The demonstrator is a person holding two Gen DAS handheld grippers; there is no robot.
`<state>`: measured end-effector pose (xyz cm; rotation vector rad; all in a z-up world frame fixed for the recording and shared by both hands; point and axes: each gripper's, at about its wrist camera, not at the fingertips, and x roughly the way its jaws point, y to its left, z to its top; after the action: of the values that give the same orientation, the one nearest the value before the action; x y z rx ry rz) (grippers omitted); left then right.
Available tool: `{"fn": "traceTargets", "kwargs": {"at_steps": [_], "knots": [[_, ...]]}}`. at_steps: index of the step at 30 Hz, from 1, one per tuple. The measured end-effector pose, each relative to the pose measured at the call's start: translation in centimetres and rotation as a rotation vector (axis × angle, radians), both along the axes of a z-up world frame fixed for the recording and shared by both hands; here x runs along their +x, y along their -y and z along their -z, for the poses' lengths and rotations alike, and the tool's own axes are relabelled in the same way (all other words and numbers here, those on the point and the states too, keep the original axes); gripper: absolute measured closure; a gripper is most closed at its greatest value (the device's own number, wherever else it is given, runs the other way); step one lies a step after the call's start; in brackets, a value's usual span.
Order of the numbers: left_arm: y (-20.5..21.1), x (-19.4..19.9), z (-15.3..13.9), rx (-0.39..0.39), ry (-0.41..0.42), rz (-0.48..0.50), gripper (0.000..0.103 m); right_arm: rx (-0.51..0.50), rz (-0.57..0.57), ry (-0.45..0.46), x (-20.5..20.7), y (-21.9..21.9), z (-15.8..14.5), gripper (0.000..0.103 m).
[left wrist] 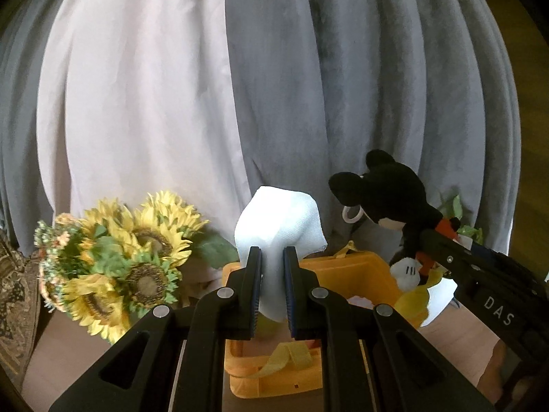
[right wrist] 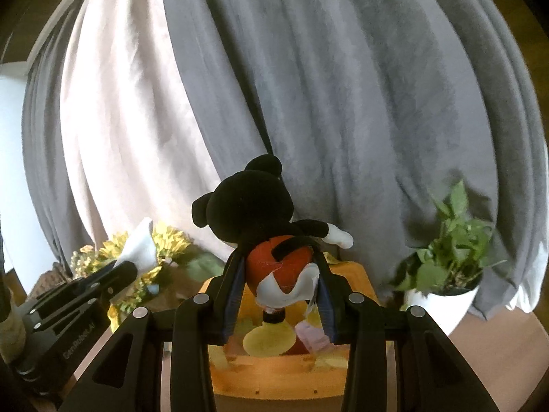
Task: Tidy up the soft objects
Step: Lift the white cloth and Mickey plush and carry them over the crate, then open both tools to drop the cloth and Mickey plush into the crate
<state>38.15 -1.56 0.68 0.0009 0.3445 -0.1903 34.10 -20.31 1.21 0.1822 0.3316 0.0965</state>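
The left gripper [left wrist: 272, 257] has its fingers [left wrist: 253, 274] pinched tight on a white cloth [left wrist: 279, 219], which bunches up above the tips and hangs down between them, over the near edge of the yellow box [left wrist: 360, 271]. The right gripper [right wrist: 279, 285] holds a black mouse plush [right wrist: 254, 209] by its red shorts, fingers [right wrist: 236, 292] narrowly parted around them, head upward, above the same box. Its contents look blurred, perhaps more cloths. Sunflowers [left wrist: 137, 240] stand to the left, a potted plant [right wrist: 446, 261] to the right.
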Motion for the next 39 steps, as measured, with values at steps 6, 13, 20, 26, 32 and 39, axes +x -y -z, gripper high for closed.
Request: {"fn": "traceTargets", "kwargs": {"at_steps": [6,13,20,26,32,39], "knots": [[0.2,3.1,2.1,0.005,-0.049,0.001,0.089,0.011,-0.019,-0.048,3.5,0.0,2.0,0.063],[0.4,5.9,5.1,0.009,-0.114,0.013,0.089,0.02,-0.037,-0.119,6.6,-0.1,4.6,0.063],[0.8,8.4,8.3,0.009,-0.189,0.037,0.088,0.025,-0.05,-0.189,8.9,0.0,7.3,0.063],[1.1,9.7,10.1,0.013,-0.239,0.052,0.088,0.035,-0.06,-0.25,10.1,0.1,9.2,0.063],[1.2,10.3,11.2,0.021,-0.259,0.05,0.072,0.033,-0.065,-0.274,10.8,0.1,10.2,0.058],[0.9,9.3,10.5,0.013,-0.241,0.035,0.063,0.021,-0.022,-0.254,10.2,0.7,9.7,0.049]]}}
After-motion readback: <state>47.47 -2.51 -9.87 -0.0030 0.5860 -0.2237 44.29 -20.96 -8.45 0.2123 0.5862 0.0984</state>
